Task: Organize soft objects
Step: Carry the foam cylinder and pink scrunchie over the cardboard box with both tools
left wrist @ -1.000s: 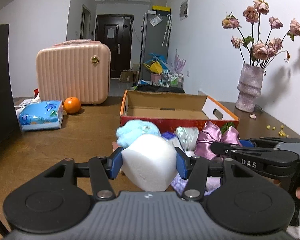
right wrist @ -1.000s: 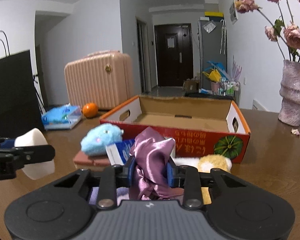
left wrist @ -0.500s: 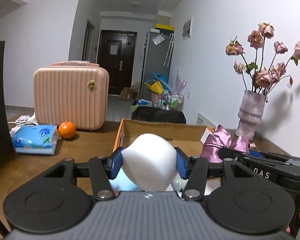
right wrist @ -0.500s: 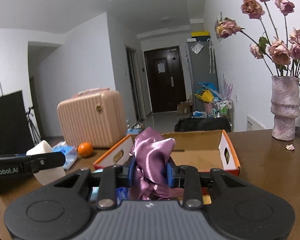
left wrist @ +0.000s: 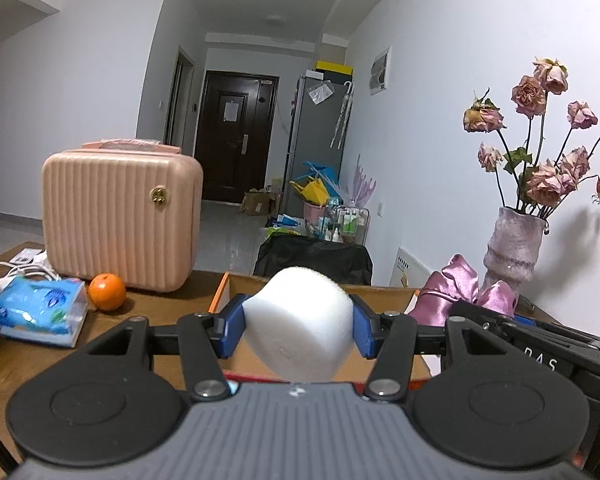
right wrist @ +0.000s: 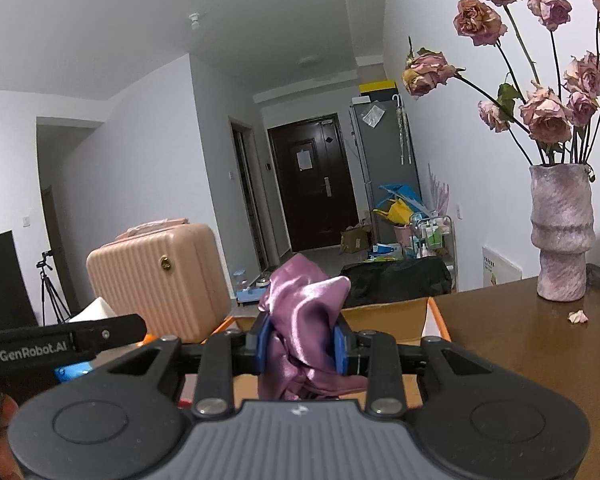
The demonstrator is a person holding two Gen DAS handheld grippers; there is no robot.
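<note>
On the left, our left tongs (left wrist: 298,330) squeeze the white sponge (left wrist: 300,320). On the right, our right tongs (right wrist: 300,346), nearly closed, pinch the purple cloth (right wrist: 306,320). The open box (left wrist: 384,298) lies just ahead, below both.

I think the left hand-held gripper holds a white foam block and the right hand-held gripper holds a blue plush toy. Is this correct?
Only partly. The left hand-held gripper does hold the white foam block, but the right hand-held gripper is shut on a purple satin cloth, not a blue plush toy. The right wrist view shows it.
</note>
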